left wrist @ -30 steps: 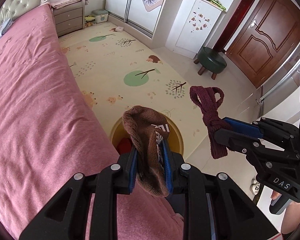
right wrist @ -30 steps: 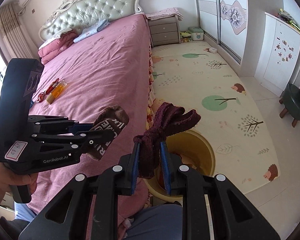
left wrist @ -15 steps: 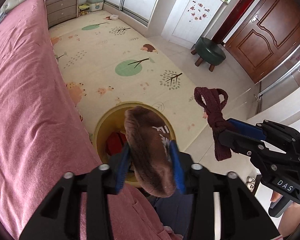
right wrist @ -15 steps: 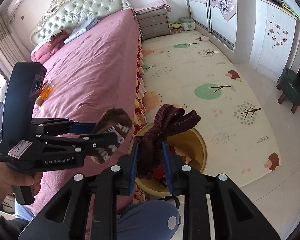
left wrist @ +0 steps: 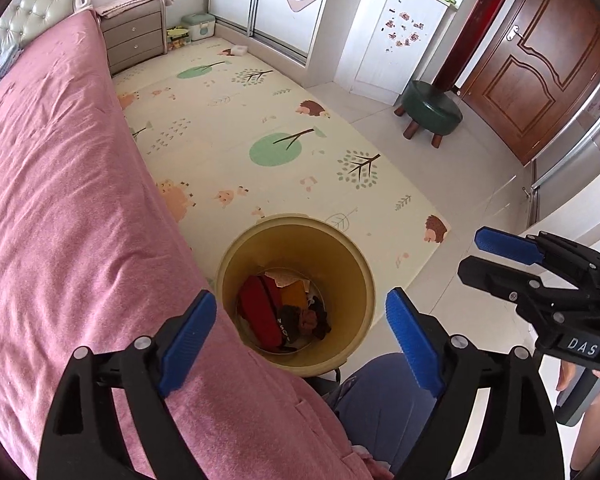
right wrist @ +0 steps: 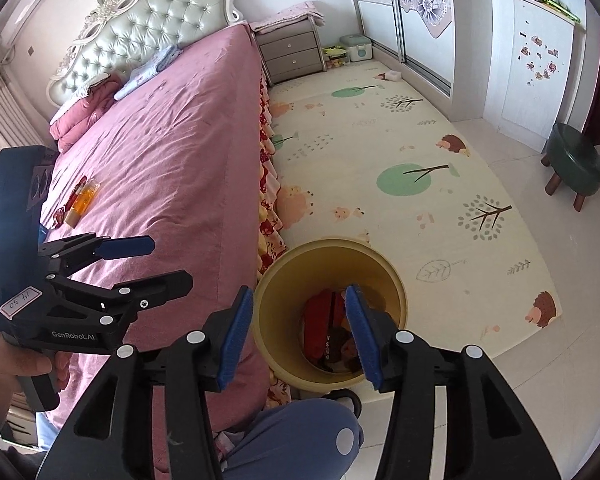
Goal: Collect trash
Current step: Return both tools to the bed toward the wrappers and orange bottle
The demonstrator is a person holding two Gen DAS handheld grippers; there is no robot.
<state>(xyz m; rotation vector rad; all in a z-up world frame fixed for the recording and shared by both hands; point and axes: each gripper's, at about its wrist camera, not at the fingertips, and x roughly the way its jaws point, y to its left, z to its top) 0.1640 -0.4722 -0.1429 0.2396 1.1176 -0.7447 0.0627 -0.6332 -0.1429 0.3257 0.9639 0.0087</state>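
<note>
A yellow bin (left wrist: 352, 264) stands on the floor beside the bed, and it also shows in the right wrist view (right wrist: 284, 280). Inside lie a red item (left wrist: 258, 312), a brown sock (left wrist: 290, 320) and a dark maroon sock (left wrist: 320, 320). My left gripper (left wrist: 296, 320) is open and empty above the bin. My right gripper (right wrist: 296, 320) is open and empty above the bin too. Each gripper shows in the other's view, the right (left wrist: 476, 252) and the left (right wrist: 168, 264), both with jaws apart.
The pink bed (right wrist: 172, 152) runs along the left, with an orange bottle (right wrist: 84, 200) and small red packets on it. A patterned play mat (left wrist: 260, 128) covers the floor. A green stool (left wrist: 432, 112) stands by the wooden door (left wrist: 540, 64). My knee (right wrist: 296, 436) is below the bin.
Both grippers have opened and moved over the bin. The brown sock and the maroon sock have dropped from the jaws into the bin.
</note>
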